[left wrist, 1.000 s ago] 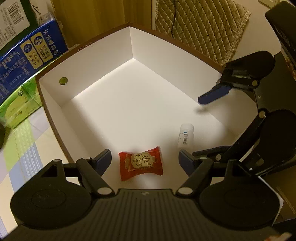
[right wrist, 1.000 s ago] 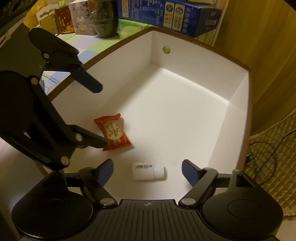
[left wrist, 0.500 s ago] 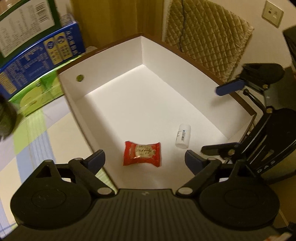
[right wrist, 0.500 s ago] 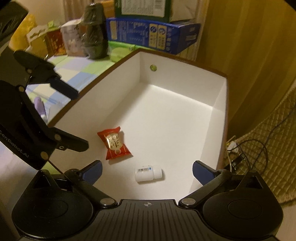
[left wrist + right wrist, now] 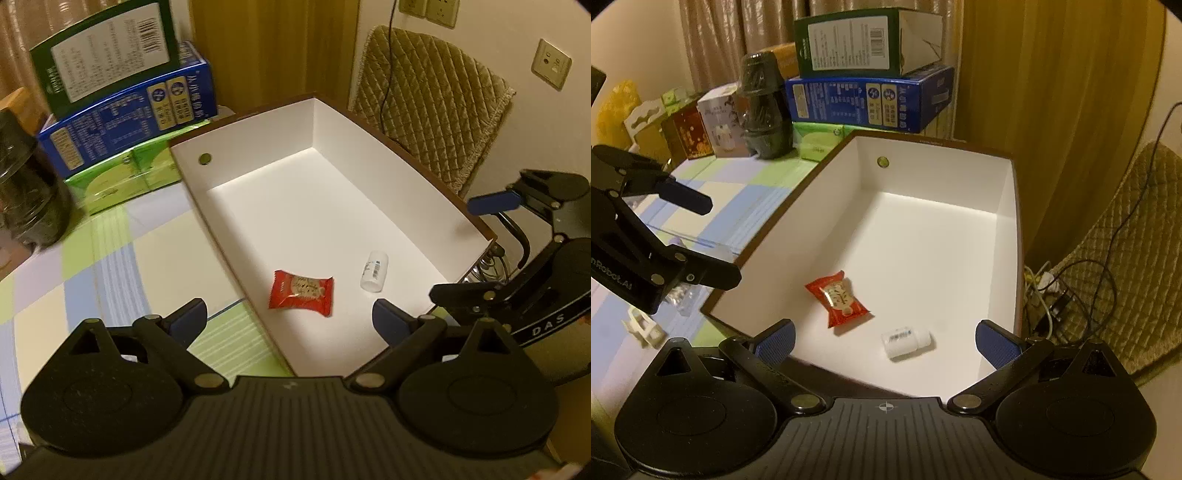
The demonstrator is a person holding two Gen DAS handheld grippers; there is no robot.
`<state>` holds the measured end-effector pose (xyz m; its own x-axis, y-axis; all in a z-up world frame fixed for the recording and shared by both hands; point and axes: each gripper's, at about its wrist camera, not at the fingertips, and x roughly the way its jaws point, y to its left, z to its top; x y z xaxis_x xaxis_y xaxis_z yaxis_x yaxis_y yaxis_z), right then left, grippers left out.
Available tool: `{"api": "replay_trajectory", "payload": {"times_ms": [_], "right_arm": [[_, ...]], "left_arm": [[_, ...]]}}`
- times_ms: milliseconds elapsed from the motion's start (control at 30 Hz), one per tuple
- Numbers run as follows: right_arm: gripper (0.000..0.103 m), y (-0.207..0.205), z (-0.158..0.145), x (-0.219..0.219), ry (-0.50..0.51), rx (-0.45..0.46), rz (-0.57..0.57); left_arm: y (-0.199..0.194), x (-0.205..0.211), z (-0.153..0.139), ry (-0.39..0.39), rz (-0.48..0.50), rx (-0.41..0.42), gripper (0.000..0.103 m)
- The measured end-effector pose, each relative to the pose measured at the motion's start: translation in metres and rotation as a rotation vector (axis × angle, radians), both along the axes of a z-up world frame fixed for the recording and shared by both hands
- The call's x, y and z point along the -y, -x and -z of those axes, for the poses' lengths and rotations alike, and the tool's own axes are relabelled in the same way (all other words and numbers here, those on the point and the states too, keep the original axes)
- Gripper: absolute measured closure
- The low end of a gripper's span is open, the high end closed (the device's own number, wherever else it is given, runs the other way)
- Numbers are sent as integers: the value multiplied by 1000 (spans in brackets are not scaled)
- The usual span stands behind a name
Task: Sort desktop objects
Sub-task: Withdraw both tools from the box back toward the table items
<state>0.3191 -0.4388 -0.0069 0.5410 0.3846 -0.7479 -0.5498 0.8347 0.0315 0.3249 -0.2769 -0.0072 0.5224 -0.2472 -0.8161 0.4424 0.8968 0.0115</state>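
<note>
A white box with a brown rim (image 5: 369, 122) (image 5: 1010, 229) stands on the checked tablecloth. Inside it lie a red snack packet (image 5: 301, 292) (image 5: 839, 298) and a small white bottle (image 5: 373, 270) (image 5: 905, 339) on its side. My left gripper (image 5: 290, 319) is open and empty, held above the box's near left corner. My right gripper (image 5: 884, 341) is open and empty, held above the box's near end. Each gripper shows in the other's view, the right one (image 5: 495, 243) and the left one (image 5: 698, 236).
Stacked green, blue and light-green boxes (image 5: 122, 107) (image 5: 868, 74) stand behind the white box. A dark wrapped jar (image 5: 762, 107) and small cartons (image 5: 687, 125) sit farther left. A quilted cushion (image 5: 428, 107) and cables (image 5: 1063, 288) lie past the table's right edge. Small clear and white items (image 5: 646, 325) lie on the cloth.
Both grippers have risen and pulled back from inside the box, staying open. The packet and bottle lie where they were. More of the table and stacked boxes shows.
</note>
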Motion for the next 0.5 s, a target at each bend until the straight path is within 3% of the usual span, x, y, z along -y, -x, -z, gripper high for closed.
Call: {"api": "replay_trajectory", "payload": {"times_ms": [500], "right_arm": [[2, 54, -13, -27, -62, 19, 74]], "left_arm": [[50, -65, -17, 49, -110, 27, 8]]}}
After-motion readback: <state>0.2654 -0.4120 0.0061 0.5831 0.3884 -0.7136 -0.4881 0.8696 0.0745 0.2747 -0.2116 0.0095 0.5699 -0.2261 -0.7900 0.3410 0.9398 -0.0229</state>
